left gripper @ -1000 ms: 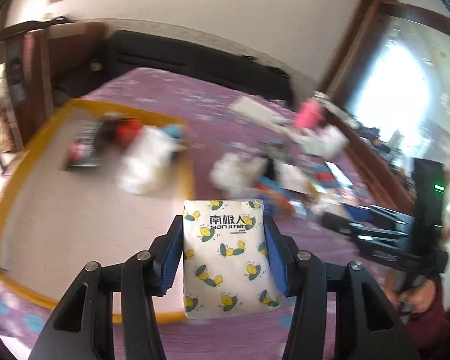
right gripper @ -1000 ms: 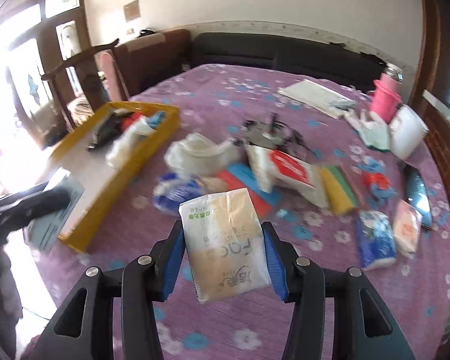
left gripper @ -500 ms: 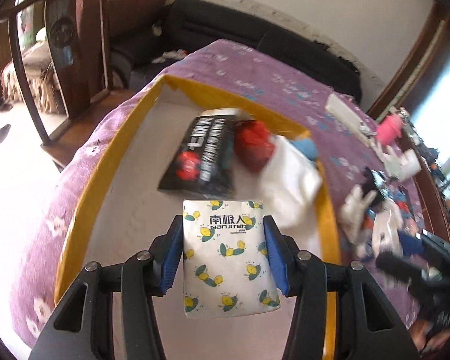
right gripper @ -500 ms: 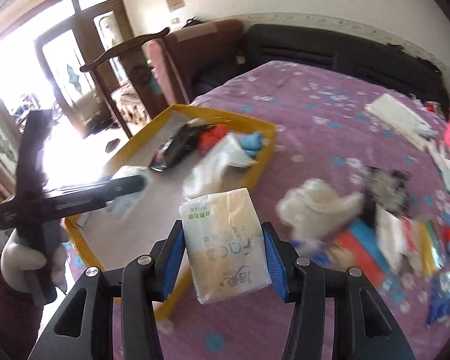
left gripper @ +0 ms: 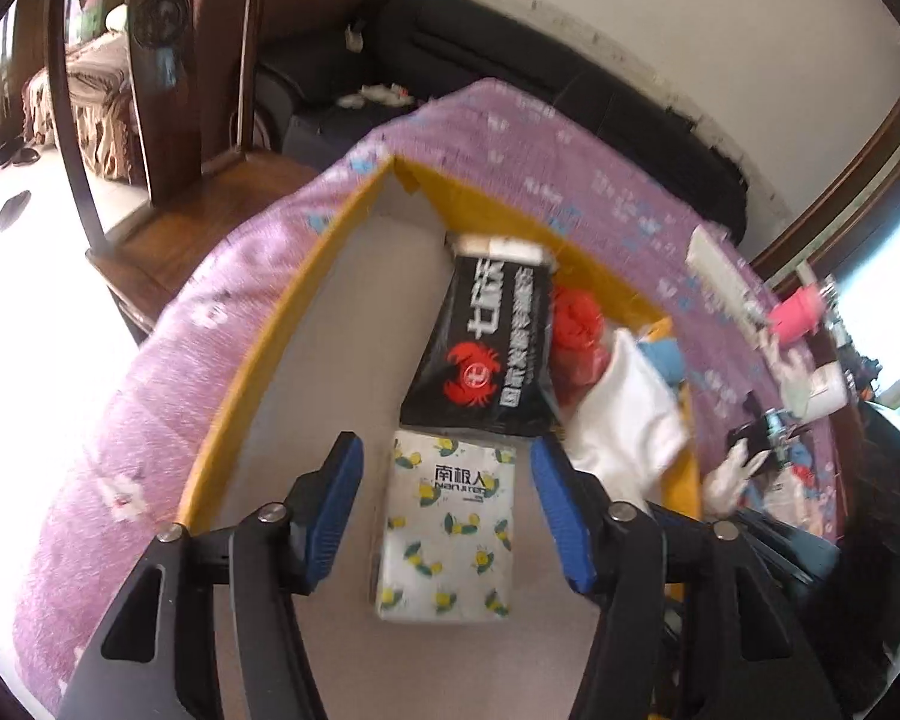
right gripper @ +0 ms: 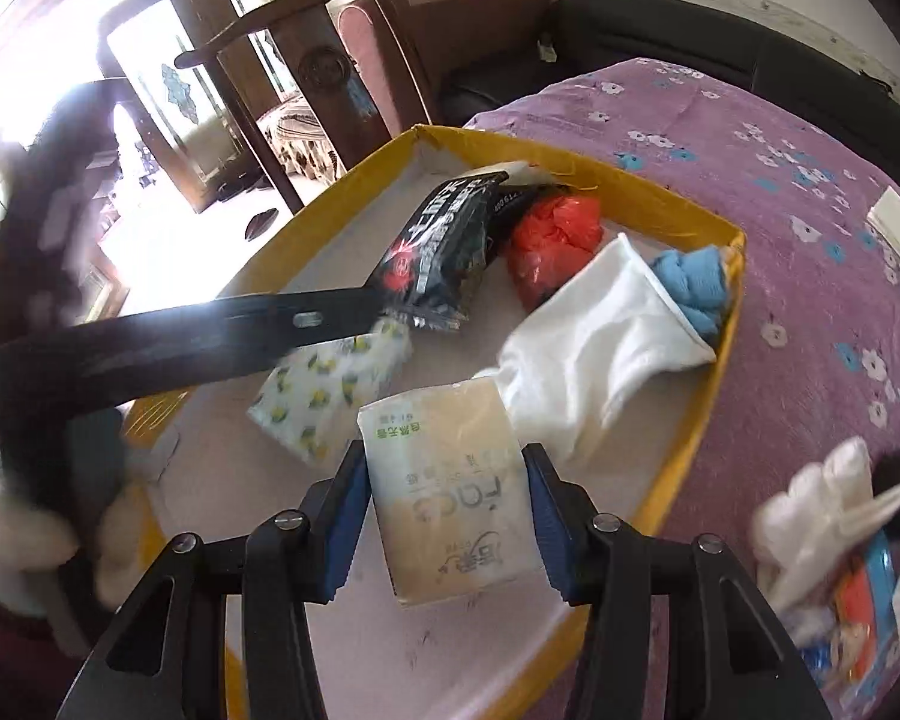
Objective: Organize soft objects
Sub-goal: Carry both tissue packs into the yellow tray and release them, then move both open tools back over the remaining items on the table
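In the left wrist view we see our left hand-held gripper (left gripper: 447, 501) standing wide, its blue pads clear of the lemon pack (left gripper: 447, 531) on both sides; the pack lies flat on the pale floor of the yellow tray (left gripper: 258, 354), its far end touching or just overlapping the black pouch (left gripper: 489, 354); beside the pouch sit a red bag (left gripper: 576, 330), a white cloth (left gripper: 624, 420) and a scrap of blue cloth (left gripper: 663, 357); the tray rests on the purple floral worktop (left gripper: 168, 372). In the right wrist view our right hand-held gripper (right gripper: 447, 516) is clamped on the beige pack (right gripper: 456, 492), pads pressing its two long sides, and holds it above the tray's near part, next to the white cloth; the lemon pack shows just beyond it, under the blurred left gripper arm; more soft packs (right gripper: 834, 546) wait on the worktop to the right. We judge both tissue packs light and squashy, with slick plastic wrap; a grip across the long sides near the middle suits them, firm enough not to slip, though the film will dent; the free floor between lemon pack and white cloth looks the likely spot for the beige one.
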